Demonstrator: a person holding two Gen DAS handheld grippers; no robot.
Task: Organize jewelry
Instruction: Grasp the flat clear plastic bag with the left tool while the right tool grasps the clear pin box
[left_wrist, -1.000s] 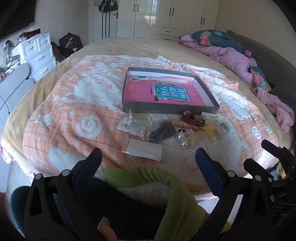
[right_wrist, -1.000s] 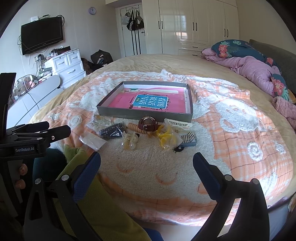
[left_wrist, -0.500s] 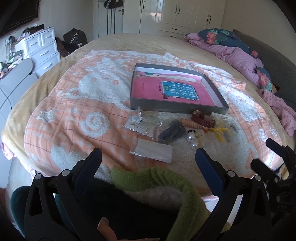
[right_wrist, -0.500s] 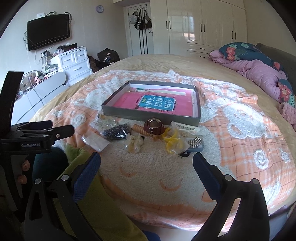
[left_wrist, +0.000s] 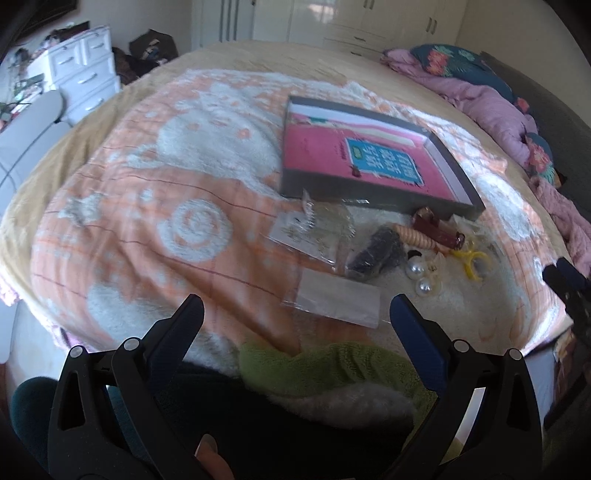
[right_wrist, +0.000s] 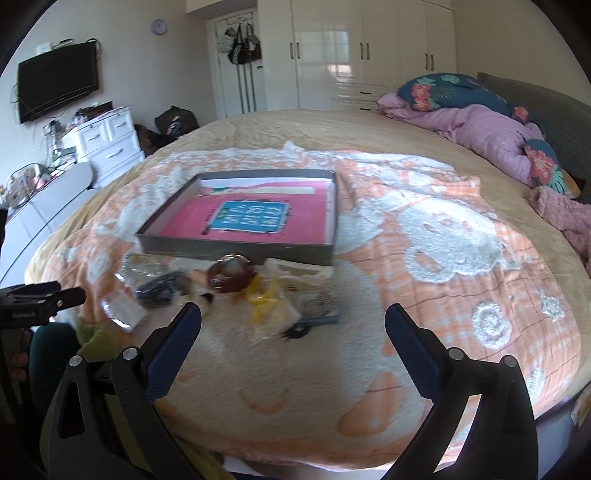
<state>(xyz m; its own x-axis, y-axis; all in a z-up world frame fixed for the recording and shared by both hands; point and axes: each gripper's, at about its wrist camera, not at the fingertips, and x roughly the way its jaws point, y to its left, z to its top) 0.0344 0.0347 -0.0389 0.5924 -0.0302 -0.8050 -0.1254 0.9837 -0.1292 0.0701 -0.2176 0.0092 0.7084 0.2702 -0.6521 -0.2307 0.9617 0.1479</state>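
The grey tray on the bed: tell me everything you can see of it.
The grey tray is a shallow rectangular box with low walls, cardboard by the look, lying flat on the orange-and-white blanket. A pink book with a blue label fills its floor. No jewelry is inside; the jewelry pile lies just outside its near wall.

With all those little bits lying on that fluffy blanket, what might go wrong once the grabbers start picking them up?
Three risks stand out. The pearl beads are round and lie on soft blanket, so a pinch may squirt them away. The clear packets look flat and slippery; the open left gripper might snag pile instead. The jewelry is crowded in front of the gray box, so the open right gripper reaching for the brown watch may nudge its neighbours.
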